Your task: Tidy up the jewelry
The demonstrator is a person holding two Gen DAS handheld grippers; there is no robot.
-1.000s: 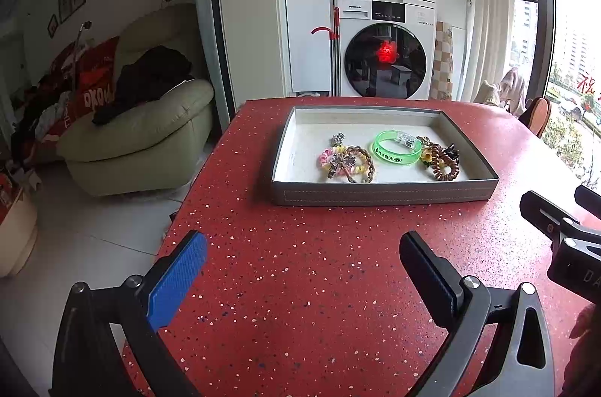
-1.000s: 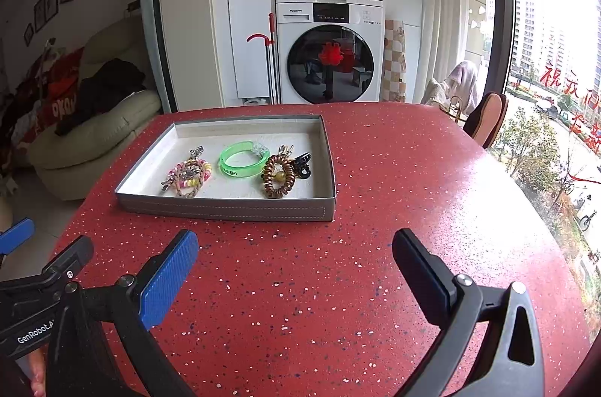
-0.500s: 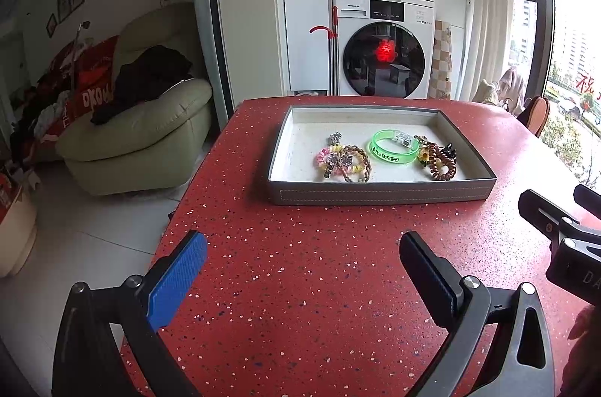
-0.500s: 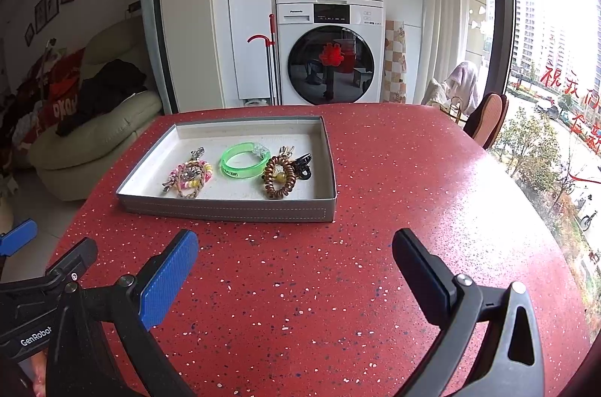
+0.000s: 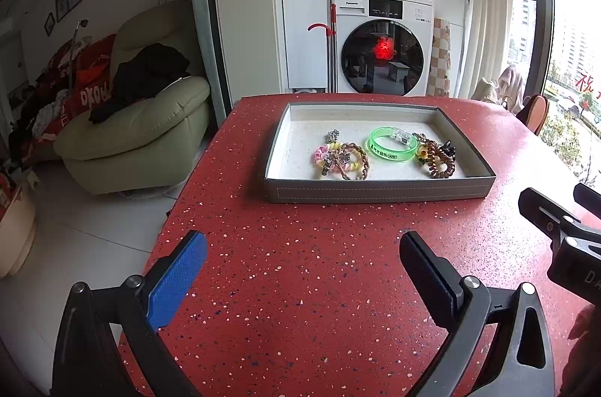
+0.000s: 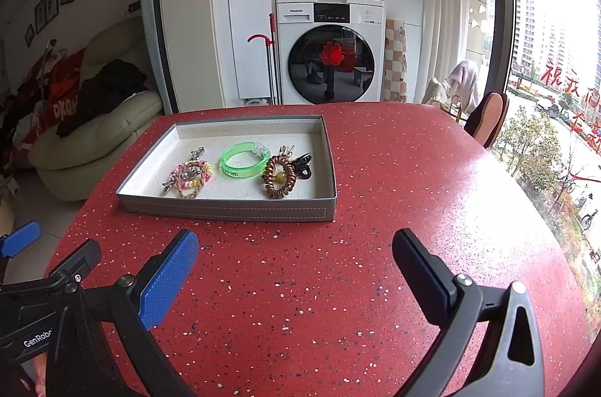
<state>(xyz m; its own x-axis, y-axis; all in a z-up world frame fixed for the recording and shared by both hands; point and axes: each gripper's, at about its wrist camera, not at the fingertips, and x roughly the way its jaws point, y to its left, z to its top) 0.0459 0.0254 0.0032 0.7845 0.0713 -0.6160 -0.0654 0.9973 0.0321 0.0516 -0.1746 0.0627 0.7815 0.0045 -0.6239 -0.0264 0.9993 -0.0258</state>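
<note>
We note strong daylight entering from the window [image 6: 556,66] on the right, blown out to near white. The worktop [image 6: 375,171] shows a pale sheen on that side. Both views are sharp throughout; fisheye bending and dark vignetting mark the corners.

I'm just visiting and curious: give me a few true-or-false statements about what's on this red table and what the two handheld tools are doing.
1. The green bracelet lies inside the grey tray. True.
2. The left gripper is clamped on a bracelet. False: its jaws stand open and empty.
3. The brown coil hair tie lies right of the green bracelet. True.
4. The right gripper is reaching into the tray. False: it hovers over the bare red table, short of the tray.
</note>
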